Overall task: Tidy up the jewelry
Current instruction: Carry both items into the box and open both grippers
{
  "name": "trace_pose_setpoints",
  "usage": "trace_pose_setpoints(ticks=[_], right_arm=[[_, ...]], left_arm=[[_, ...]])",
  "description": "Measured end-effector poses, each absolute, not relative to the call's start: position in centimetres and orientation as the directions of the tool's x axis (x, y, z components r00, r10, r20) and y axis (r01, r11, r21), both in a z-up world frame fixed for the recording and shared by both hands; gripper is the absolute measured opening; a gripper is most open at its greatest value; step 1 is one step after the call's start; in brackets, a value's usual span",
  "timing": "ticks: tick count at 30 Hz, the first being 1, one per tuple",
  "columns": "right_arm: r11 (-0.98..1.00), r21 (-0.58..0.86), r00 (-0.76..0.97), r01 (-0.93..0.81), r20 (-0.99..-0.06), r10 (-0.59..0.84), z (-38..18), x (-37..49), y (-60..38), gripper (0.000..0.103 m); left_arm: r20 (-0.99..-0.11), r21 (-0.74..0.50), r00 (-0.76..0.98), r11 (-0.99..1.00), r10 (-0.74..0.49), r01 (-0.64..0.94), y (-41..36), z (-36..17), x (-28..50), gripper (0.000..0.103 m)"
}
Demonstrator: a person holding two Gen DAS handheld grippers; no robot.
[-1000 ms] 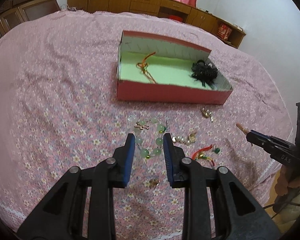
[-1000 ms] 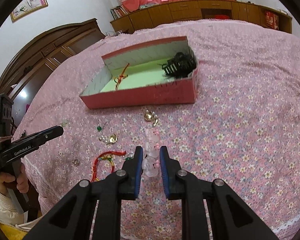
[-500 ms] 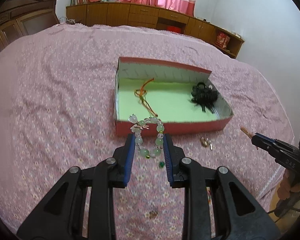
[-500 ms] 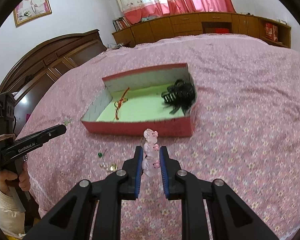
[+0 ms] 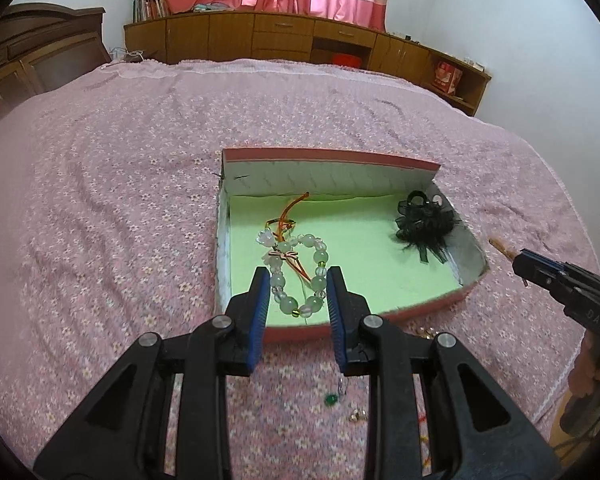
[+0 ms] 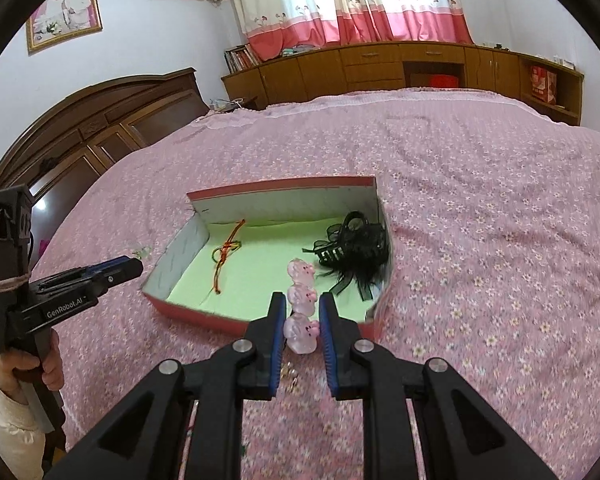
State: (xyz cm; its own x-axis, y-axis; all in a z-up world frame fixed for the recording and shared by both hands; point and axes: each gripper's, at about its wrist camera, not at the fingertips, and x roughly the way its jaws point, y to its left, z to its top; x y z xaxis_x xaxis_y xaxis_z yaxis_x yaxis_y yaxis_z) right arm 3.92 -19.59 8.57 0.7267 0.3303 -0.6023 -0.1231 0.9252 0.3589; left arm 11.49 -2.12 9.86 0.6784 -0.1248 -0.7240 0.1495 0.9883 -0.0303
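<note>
Within the last second you carried both loads from the floral pink bedspread (image 5: 100,220) to above the red cardboard box with green lining (image 5: 380,280): your left gripper (image 5: 298,298) clenched the green-and-clear bead bracelet (image 5: 296,276), your right gripper (image 6: 302,320) the pink translucent pig charm strand (image 6: 300,300). Release came next, presumably. Legible: "GenRobot.AI", "DAS".

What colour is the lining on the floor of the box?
Light green, clearest in the left wrist view.
</note>
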Motion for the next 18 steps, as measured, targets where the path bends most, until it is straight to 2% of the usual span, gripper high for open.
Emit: trace_pose_setpoints(ticks=[18], right_arm=[[0.952, 0.3, 0.649, -0.06, -0.713, 0.266, 4.4, 10.8, -19.2, 0.019]], left_arm=[[-0.816, -0.018, 0.572, 0.992, -0.085, 0.123, -2.1, 6.1, 17.3, 0.02]])
